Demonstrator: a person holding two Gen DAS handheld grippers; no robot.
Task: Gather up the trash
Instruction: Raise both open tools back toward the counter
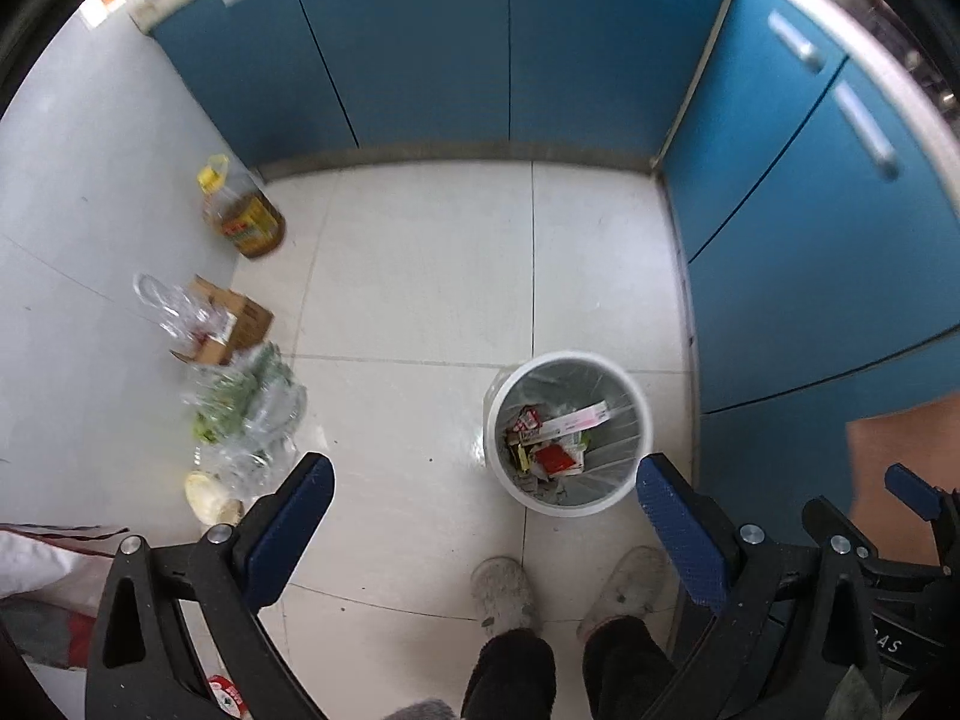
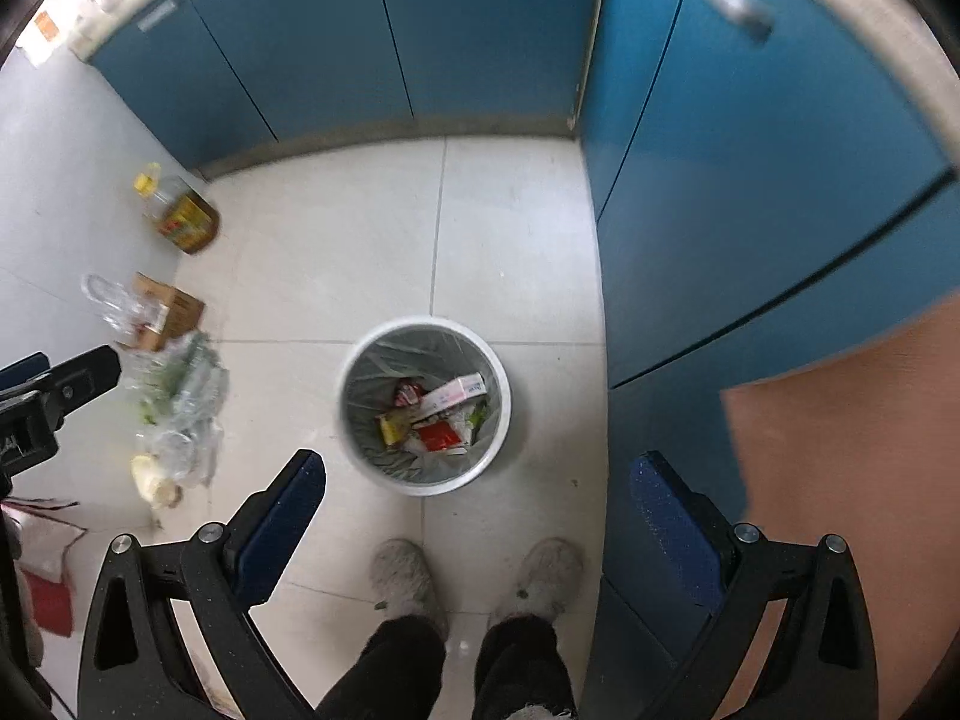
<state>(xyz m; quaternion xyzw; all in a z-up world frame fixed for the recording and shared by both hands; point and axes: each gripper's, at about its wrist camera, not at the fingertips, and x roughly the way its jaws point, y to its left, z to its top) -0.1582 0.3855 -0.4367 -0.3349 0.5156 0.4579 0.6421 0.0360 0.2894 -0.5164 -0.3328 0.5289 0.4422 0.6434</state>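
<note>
Both grippers hang above the tiled floor (image 2: 510, 228) pointing down, the left gripper (image 1: 486, 516) and the right gripper (image 2: 477, 510) each with blue-padded fingers (image 1: 294, 528) spread wide and holding nothing. The round white trash bin (image 2: 504, 414), lined with a thin clear bag and holding crumpled wrappers (image 2: 438, 429), stands on the floor near the blue cabinets (image 2: 750, 210), just ahead of the person's grey fuzzy slippers (image 2: 402, 579). Along the floor's left edge, by the wall, lie an oil bottle (image 1: 246, 216), a cardboard box (image 1: 231, 324) and crinkled clear plastic bags (image 1: 249, 420).

Right tongs (image 2: 477, 516) spread above bin (image 2: 504, 384).
</note>
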